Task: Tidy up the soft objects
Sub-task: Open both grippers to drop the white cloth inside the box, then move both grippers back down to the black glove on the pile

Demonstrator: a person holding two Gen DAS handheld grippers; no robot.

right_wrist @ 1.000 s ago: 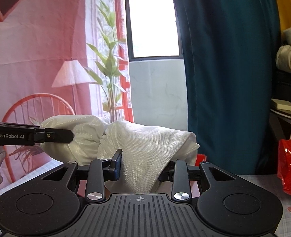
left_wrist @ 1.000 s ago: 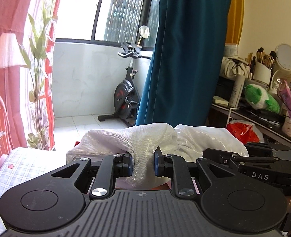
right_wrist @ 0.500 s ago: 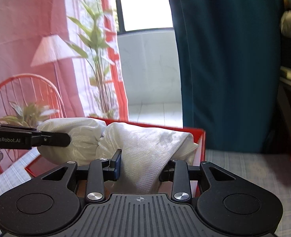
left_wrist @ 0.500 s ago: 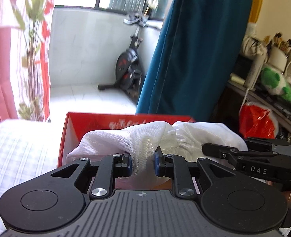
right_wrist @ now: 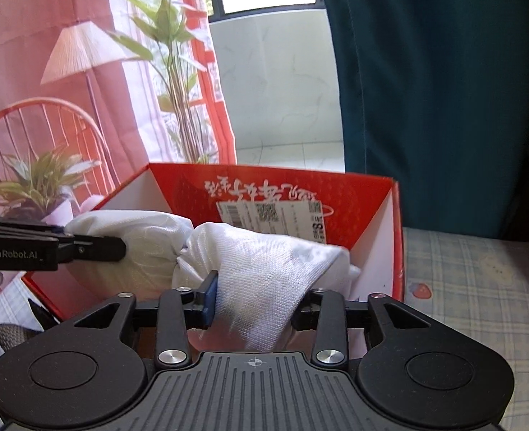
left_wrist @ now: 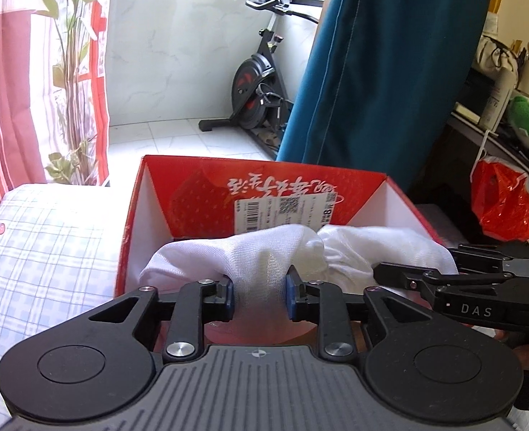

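Now the white cloth bundle (left_wrist: 264, 262) is bracketed by the opening jaws of the left gripper (left_wrist: 260, 296) and the right gripper (right_wrist: 253, 300); the pads seemingly touch it. It is draped over the red box (left_wrist: 336, 186) on the checked bedsheet (left_wrist: 49, 251).

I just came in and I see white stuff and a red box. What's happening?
A person holds a gripper in each hand, and both have a bundled white cloth between their fingers. The left gripper has one end and the right gripper the other. The cloth is down in the open red box, which sits on a checked sheet. Both grippers' jaws are opening with the cloth still between them, so it looks like they are letting it go into the box.
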